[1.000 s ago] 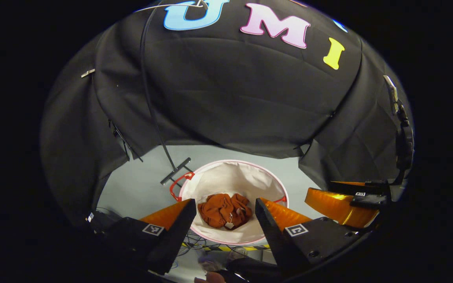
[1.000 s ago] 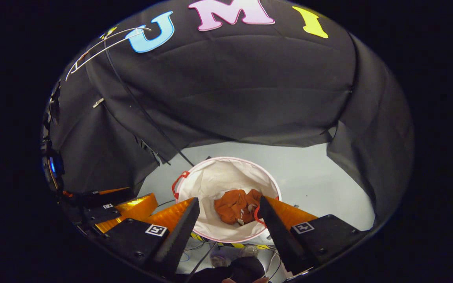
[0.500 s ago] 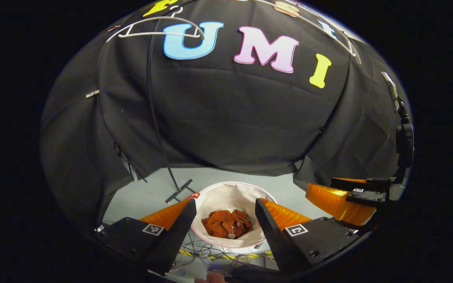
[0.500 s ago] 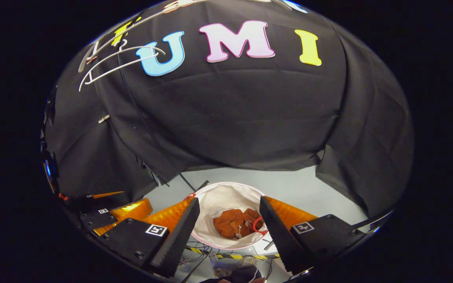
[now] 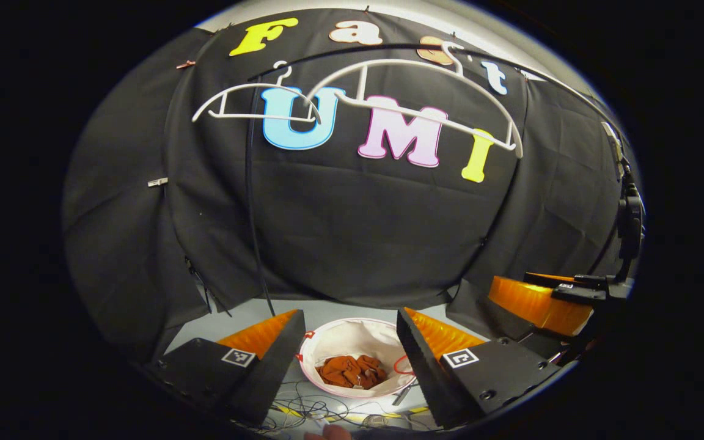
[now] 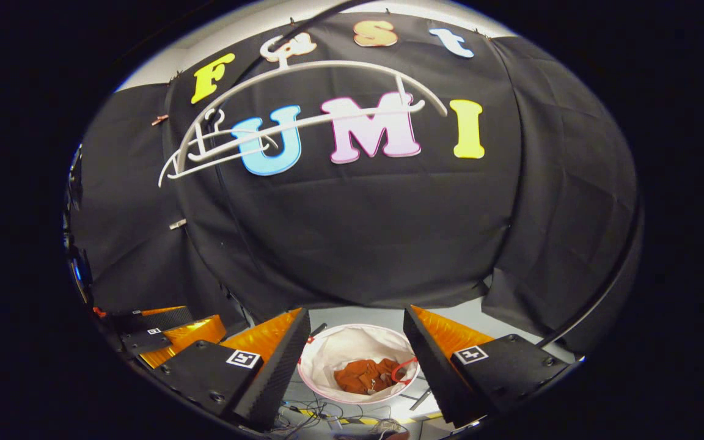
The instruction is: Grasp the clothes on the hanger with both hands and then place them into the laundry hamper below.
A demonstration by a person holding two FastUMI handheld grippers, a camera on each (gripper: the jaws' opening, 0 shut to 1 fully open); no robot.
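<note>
no readable text or numbers, square coded markers on both tongs, unreadable

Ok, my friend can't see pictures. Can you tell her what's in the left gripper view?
A rust-orange garment lies crumpled at the bottom of a round white laundry hamper on the floor, seen from above between the open left tongs. Two bare white hangers hang on a rail against the black cloth wall, and the right tongs show at the right edge.
</note>
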